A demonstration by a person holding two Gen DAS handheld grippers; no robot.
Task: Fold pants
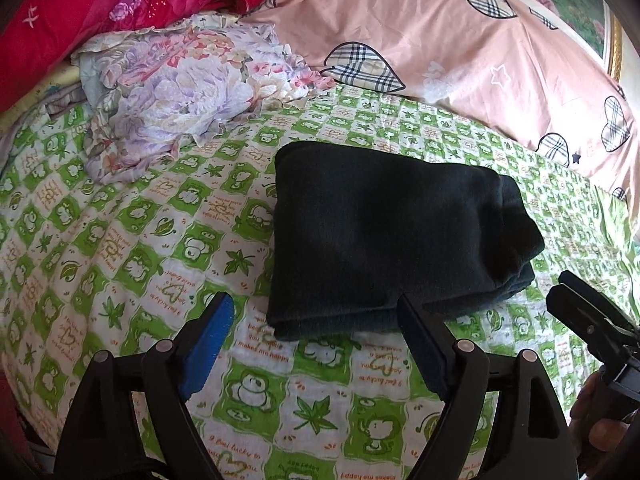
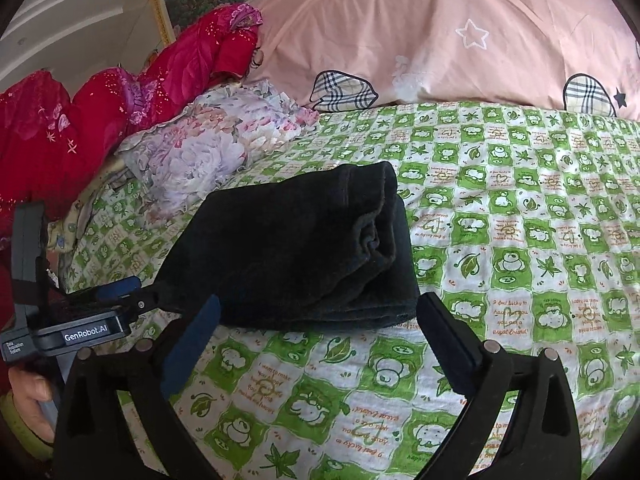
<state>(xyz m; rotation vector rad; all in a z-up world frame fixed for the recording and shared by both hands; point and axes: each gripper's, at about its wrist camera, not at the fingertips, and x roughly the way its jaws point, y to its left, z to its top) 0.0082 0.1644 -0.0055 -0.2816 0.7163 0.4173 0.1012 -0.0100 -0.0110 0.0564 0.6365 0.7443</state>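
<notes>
Two grippers hover with jaws spread wide and holding nothing: the left gripper and right gripper. Just beyond their fingertips, dark pants lie folded on a green checked sheet. Farther back sit a floral cloth and pink quilt.

your grippers are chunky black plastic, left gripper and right gripper both with blue finger pads, silver rivets, plus a white "genrobot.ai" label on the left one's side
</notes>
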